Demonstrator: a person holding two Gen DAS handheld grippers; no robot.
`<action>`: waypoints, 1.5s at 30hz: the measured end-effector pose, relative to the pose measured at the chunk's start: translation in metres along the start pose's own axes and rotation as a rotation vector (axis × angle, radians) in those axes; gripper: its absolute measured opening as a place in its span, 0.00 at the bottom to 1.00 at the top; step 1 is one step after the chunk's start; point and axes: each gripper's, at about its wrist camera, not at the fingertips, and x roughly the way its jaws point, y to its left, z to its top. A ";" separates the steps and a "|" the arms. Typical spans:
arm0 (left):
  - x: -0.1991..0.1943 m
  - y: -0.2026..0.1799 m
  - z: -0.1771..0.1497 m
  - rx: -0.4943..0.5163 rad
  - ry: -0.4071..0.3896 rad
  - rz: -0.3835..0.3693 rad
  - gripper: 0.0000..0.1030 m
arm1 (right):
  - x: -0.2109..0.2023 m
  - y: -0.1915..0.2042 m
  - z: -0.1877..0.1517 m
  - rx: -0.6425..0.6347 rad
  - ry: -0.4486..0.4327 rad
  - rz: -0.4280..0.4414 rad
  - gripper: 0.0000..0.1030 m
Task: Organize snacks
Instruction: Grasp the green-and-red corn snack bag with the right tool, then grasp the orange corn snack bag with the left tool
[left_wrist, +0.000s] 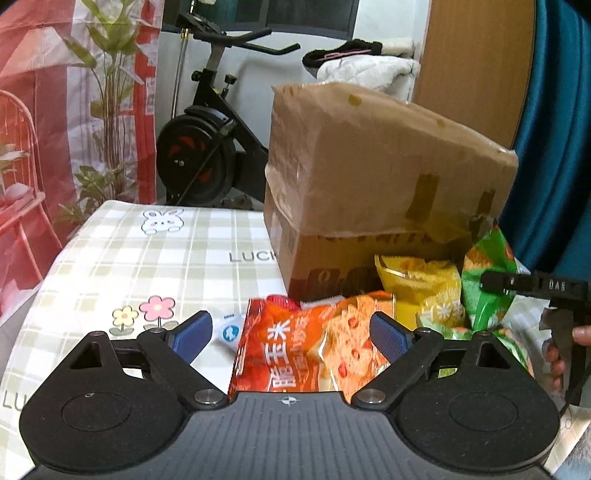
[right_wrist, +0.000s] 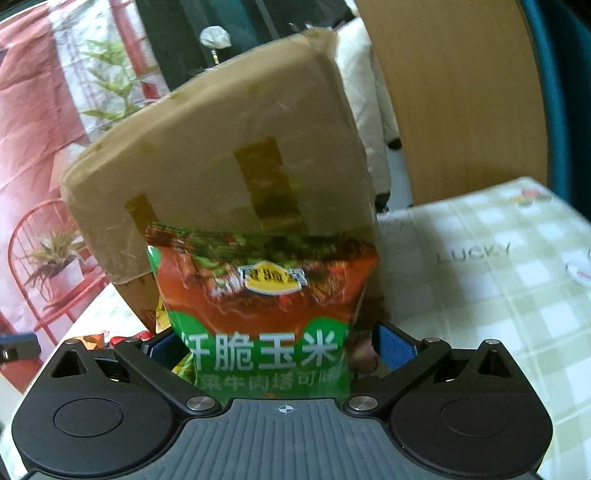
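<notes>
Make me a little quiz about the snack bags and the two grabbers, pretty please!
1. True or false: the left gripper is squeezing the orange snack bag.
2. Which bag stands between the right gripper's fingers? A) yellow bag B) green snack bag C) blue bag
3. Fill in: behind the snack bags stands a brown cardboard ____.

Key
1. False: its jaws are wide open, with the bag lying between the pads.
2. B: the green snack bag stands upright there.
3. box
</notes>
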 end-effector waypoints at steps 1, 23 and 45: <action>0.000 0.000 -0.002 0.002 0.004 -0.004 0.91 | 0.000 -0.001 -0.001 0.020 -0.004 0.001 0.95; 0.044 0.010 -0.013 -0.058 0.058 -0.066 0.96 | -0.043 0.008 -0.006 -0.013 -0.140 -0.032 0.69; 0.048 0.010 -0.019 -0.079 0.067 -0.056 0.90 | -0.048 -0.007 -0.005 0.014 -0.150 0.023 0.69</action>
